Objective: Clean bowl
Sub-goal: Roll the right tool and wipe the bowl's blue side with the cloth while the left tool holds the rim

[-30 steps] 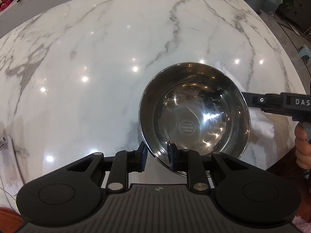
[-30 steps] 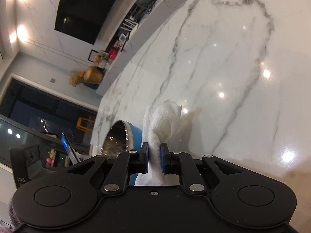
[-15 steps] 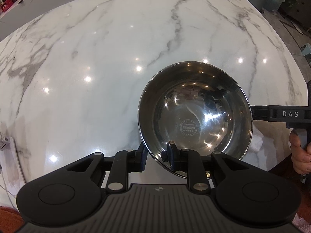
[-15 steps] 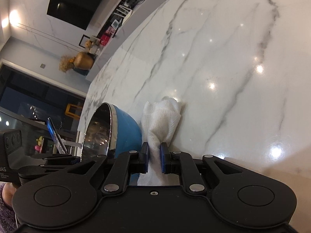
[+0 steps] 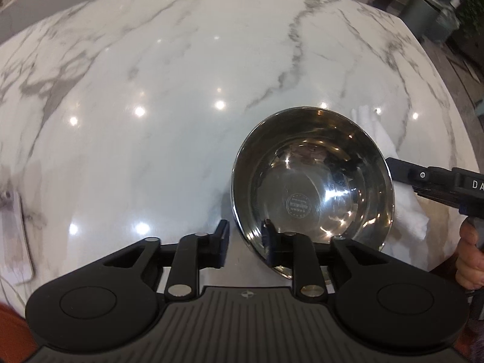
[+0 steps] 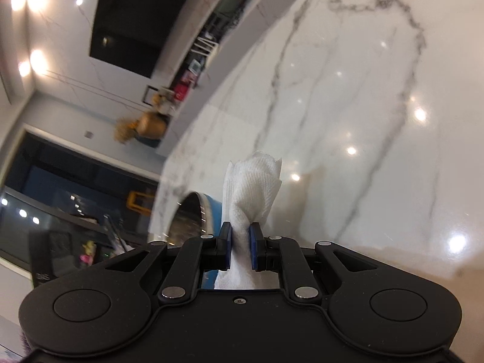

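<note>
While the left gripper [image 5: 244,243] stands with its jaws spread, the near rim of the bowl [image 5: 313,187] passes between them: one finger sits inside the steel bowl and the other outside it, clear of the wall, so the rim is straddled rather than pinched. Ahead of those jaws and a little to their right, the bowl tilts on the marble counter [image 5: 157,96], its polished inside facing the left wrist camera. Beyond the bowl's far right edge lies white cloth, beside the right gripper's black body. From the right wrist view, the right gripper [image 6: 240,246] has its jaws pressed on a bunched white cloth [image 6: 252,186] that rises straight ahead of them. Just left of these jaws shows the bowl's blue outer wall.
</note>
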Tool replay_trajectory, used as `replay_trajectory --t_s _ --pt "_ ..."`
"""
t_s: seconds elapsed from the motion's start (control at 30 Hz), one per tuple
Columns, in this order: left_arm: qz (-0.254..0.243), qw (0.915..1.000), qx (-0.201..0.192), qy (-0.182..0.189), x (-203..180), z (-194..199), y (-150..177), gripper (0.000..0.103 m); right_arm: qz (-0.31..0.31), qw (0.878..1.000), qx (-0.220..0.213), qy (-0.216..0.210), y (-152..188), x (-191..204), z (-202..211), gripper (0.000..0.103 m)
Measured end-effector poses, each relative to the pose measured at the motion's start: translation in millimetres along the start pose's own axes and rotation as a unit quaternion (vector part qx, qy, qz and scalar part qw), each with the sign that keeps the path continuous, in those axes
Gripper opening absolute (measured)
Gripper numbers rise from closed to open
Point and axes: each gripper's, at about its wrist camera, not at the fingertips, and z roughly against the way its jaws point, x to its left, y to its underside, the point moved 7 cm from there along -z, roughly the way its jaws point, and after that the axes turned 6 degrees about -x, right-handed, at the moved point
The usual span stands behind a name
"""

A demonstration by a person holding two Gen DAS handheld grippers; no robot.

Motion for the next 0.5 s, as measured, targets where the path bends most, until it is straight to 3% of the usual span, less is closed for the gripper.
replay_trajectory --t_s 0.17,0.27,0.5 --pt "0.013 0.9994 0.021 0.025 -1 -4 5 0.028 0.012 1.0 0.016 0.012 5 0 -6 0.011" --pt "-0.009 0.9998 0.014 0.005 -4 -6 6 0.022 0.019 0.999 0.026 0.019 9 0 -10 0.011" --pt "-0.023 0.9997 0.001 -0.005 -2 -8 -1 0.02 0.036 0.998 0.048 0.035 16 -1 -19 0.011"
